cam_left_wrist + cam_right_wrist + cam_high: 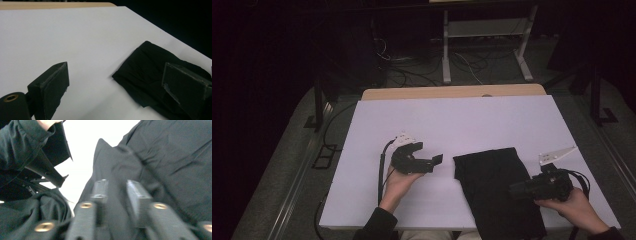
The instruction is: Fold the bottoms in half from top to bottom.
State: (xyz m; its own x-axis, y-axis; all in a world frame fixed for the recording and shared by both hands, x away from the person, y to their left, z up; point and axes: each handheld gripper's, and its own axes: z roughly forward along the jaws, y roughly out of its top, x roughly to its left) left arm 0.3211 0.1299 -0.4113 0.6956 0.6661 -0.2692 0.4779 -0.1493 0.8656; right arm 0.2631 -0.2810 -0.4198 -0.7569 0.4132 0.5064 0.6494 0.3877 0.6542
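So there's a black folded cloth garment [499, 192] lying on the white table cover [462, 120], toward the near right part of it, with its bottom end hanging off the near edge by the person's lap.

The right gripper [518, 190] sits on the right side of that cloth. In the right gripper view its 2 jaws are drawn in narrow with a ridge of dark fabric pinched between them, so I'd call that a grip on the cloth [175, 152]. The shot is blurry though, so how deep the bite goes is hard to say.

The left gripper [434, 162] hovers just beside the cloth's left edge, apart from it. In the left gripper view its jaws stand wide with nothing between them, and the cloth [147, 70] is right ahead.

What could go wrong: that pinch looks like a thin fold, so a quick pull might slip it free, or grab just 1 layer and mess up the fold. And since part of it dangles off the edge, the whole thing could slide toward the lap if the left side isn't held.
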